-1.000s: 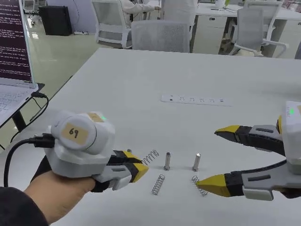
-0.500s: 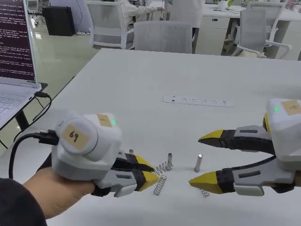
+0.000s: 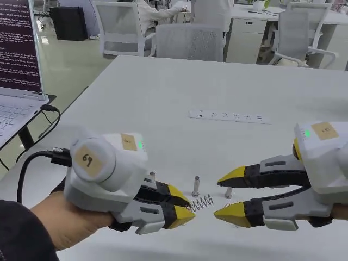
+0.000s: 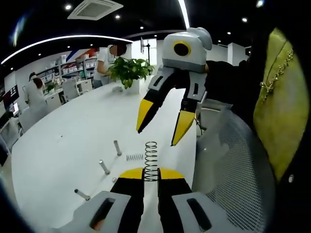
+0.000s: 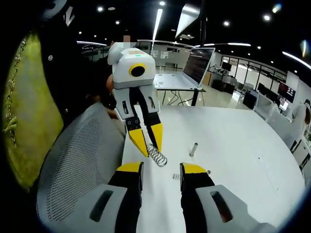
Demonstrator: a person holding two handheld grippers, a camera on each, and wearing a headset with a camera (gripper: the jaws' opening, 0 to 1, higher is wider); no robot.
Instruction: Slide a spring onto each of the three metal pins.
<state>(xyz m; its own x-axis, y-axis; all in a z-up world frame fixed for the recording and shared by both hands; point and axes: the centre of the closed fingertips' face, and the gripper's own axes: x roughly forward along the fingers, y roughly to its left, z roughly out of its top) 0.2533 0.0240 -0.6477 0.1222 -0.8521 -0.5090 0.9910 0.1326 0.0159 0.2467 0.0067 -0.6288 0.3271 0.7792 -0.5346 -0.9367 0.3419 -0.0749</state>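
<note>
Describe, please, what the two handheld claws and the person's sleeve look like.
The left claw has a rounded white housing, a tan sticker handwritten 69, a green light and a black cable at its rear. The right claw matches: white housing, tan label, green lamp. Both have black-and-grey jaws with pointed yellow tips. The sleeve is dark.

White table, wide. White power strip lies flat on it, middle-right, toward the far side. Open laptop at far left on a separate stand beside the table, screen lit with text lines; black cable at its right edge. Grey mesh chair at table's far edge. White office chair behind it to the left. Black cabinet on floor, far left. Left gripper view: potted plant at table's far end, person standing just beside it.
</note>
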